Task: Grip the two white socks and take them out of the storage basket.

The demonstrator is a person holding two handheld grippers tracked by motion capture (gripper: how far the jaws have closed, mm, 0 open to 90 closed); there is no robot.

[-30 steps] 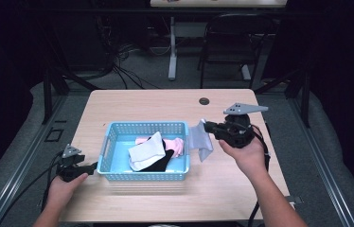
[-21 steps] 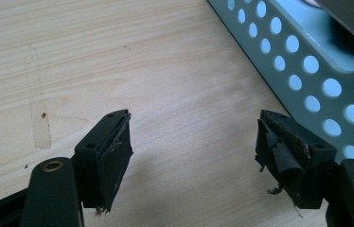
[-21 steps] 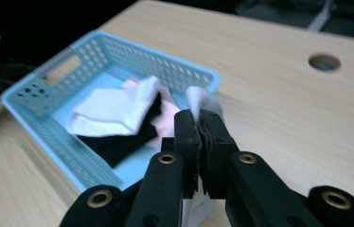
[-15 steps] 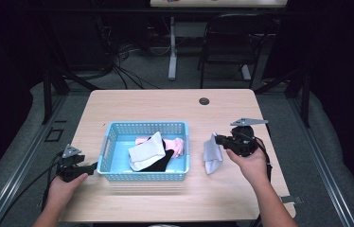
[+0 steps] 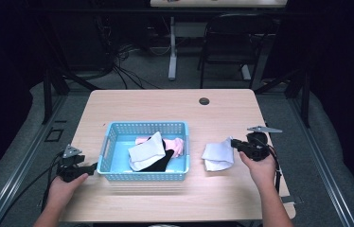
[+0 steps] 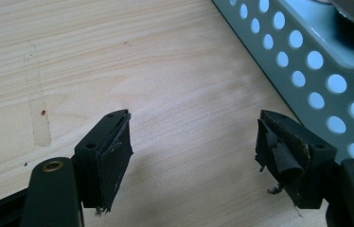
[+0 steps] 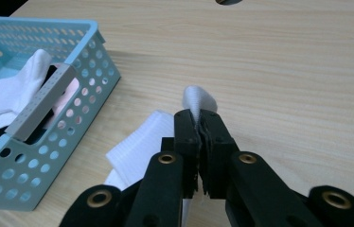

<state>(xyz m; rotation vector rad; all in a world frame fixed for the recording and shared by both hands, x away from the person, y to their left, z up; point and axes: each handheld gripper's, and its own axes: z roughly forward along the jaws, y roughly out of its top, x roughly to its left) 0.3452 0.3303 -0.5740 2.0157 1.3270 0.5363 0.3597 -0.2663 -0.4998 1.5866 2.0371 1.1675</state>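
High view: right hand (image 5: 261, 171) low over the table (image 5: 142, 101), forearm coming in from the bottom edge, right hand-held gripper (image 5: 234, 143) pointing left toward the basket (image 5: 145, 126). Jaws pinched tight on one edge of a white sock (image 5: 217, 154). Sock lying on the table just right of the basket, apart from its wall, crumpled into a loose fold with the gripped end lifted slightly. Left hand (image 5: 63, 190) resting at the table's near left corner, left hand-held gripper (image 5: 91, 167) aimed at the basket's left wall, seemingly just short of touching it, though hard to judge from above.

Right gripper view: black jaws shut together on a ribbed white fold of the sock (image 7: 196, 101), the rest of the fabric bunched below and left of the jaws on bare wood. Basket (image 7: 97, 52) off to the left, holding white, pink and black cloth.

Left gripper view: left hand-held gripper (image 6: 194, 142) jaws standing wide apart over bare wood, nothing between them, worn padding on both. Basket's perforated blue wall (image 6: 307, 61) running along the right.
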